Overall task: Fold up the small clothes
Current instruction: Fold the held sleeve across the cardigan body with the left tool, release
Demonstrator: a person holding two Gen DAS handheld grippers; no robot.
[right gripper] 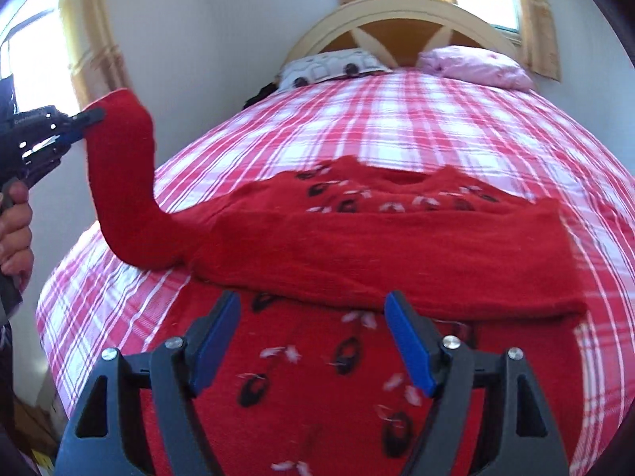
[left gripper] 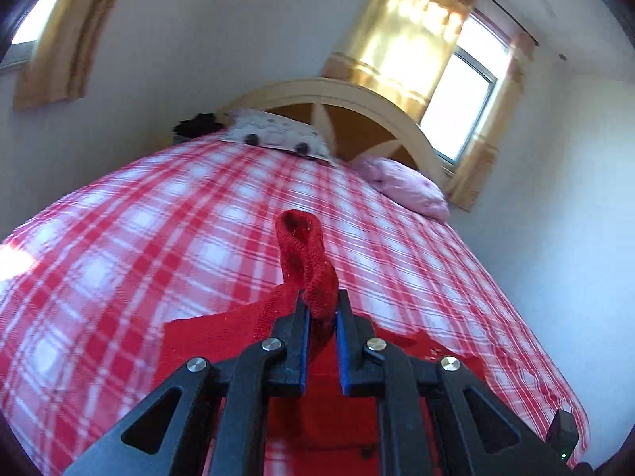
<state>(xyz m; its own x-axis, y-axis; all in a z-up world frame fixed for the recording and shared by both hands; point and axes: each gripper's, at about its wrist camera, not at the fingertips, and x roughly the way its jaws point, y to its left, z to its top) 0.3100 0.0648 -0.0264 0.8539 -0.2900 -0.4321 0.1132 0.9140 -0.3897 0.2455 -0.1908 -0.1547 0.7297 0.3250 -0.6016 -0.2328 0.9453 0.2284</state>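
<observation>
While the red sweater point(right gripper: 357, 246) lies spread on the plaid bed cover point(right gripper: 416, 119), just in front of the right tongs point(right gripper: 313, 341), its left sleeve point(right gripper: 119, 182) is lifted clear of the sweater's body, and the reason looks plain: the left tongs point(left gripper: 320, 317) are clamped on the cuff end so the sleeve can be swung over the sweater's body as a fold. From the left wrist view the knit sleeve loops up past the blue pads point(left gripper: 304, 341), pinched tight between them. The other sleeve already lies folded across the sweater's chest, a thick red band over the black and white pattern, which suggests the fold is partway done. The right tongs hover just above the sweater's lower half with their jaws wide apart and nothing between them, likely free to pin or smooth the body while the sleeve comes over. A hand point(right gripper: 14, 230) grips the left tool's handle, left of the sweater. Beyond the sweater, at the headboard point(right gripper: 397, 20), sit a patterned pillow point(right gripper: 329, 65) and a pink one point(right gripper: 476, 65). Some pale lettering shows on the left tool's body, too blurred to read; no brand or label on the sweater can be made out
</observation>
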